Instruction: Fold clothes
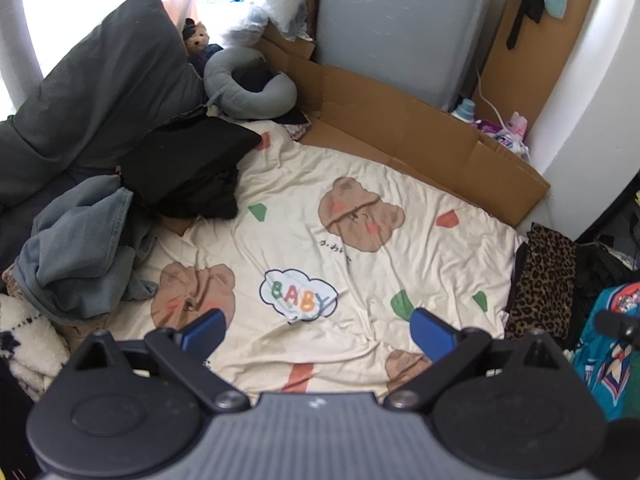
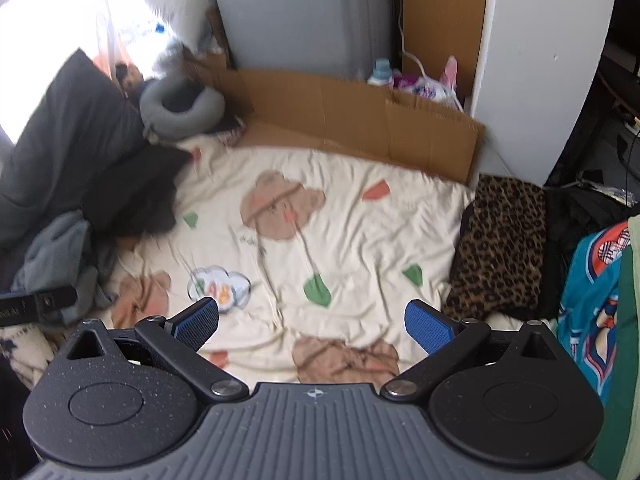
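Observation:
A crumpled blue denim garment (image 1: 80, 248) lies in a heap at the left edge of the cream bear-print sheet (image 1: 320, 200). Black clothes (image 1: 188, 168) are piled behind it. A folded leopard-print garment (image 1: 544, 284) rests at the sheet's right edge, with a teal printed garment (image 1: 612, 344) beyond it. My left gripper (image 1: 318, 330) hovers open over the sheet's near part, nothing between its blue pads. In the right wrist view my right gripper (image 2: 312, 320) is also open and empty above the sheet (image 2: 360, 232), with the leopard garment (image 2: 500, 248) to its right and the denim (image 2: 60, 252) far left.
A dark grey pillow (image 1: 104, 80), a grey neck pillow (image 1: 248, 84) and a teddy bear (image 1: 196, 38) sit at the back left. Flattened cardboard (image 1: 400, 132) lines the back edge before a grey cabinet (image 1: 400, 28). Detergent bottles (image 1: 508, 128) stand behind it. A white fuzzy blanket (image 1: 28, 344) lies near left.

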`<state>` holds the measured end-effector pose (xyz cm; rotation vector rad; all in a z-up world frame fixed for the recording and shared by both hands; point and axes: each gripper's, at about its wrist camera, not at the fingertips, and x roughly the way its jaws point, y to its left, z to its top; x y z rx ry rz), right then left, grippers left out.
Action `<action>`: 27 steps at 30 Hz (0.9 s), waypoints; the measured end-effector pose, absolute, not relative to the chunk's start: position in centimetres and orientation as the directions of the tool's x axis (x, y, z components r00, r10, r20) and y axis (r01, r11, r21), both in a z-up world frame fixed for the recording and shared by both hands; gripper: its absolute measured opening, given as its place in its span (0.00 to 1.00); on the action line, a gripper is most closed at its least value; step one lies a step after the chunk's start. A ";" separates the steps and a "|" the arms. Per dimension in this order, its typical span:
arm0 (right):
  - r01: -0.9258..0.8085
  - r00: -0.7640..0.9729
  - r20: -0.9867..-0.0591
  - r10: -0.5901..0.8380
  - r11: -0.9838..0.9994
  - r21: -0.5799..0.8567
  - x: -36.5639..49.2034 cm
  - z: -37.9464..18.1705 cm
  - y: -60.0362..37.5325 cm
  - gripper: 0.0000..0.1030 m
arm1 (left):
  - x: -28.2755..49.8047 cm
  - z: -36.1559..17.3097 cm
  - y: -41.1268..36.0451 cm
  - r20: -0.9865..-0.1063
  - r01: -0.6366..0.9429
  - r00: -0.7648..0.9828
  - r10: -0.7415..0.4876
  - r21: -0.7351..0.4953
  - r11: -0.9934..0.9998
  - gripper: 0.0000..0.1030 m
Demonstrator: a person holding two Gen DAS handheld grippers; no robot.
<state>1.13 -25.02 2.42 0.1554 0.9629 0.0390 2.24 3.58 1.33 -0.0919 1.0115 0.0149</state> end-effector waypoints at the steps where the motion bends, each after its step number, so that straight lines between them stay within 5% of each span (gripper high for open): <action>1: 0.038 0.578 -0.809 0.106 0.987 0.156 1.2 2.7 -25.0 0.99 | 2.2 1.5 3.9 -0.846 -0.062 0.533 -0.030 -0.075 0.995 0.97; 27: -0.036 0.618 -0.768 0.167 0.982 0.184 1.9 6.5 -25.4 0.99 | 3.3 7.7 12.3 -0.826 -0.096 0.563 0.022 -0.039 0.995 0.99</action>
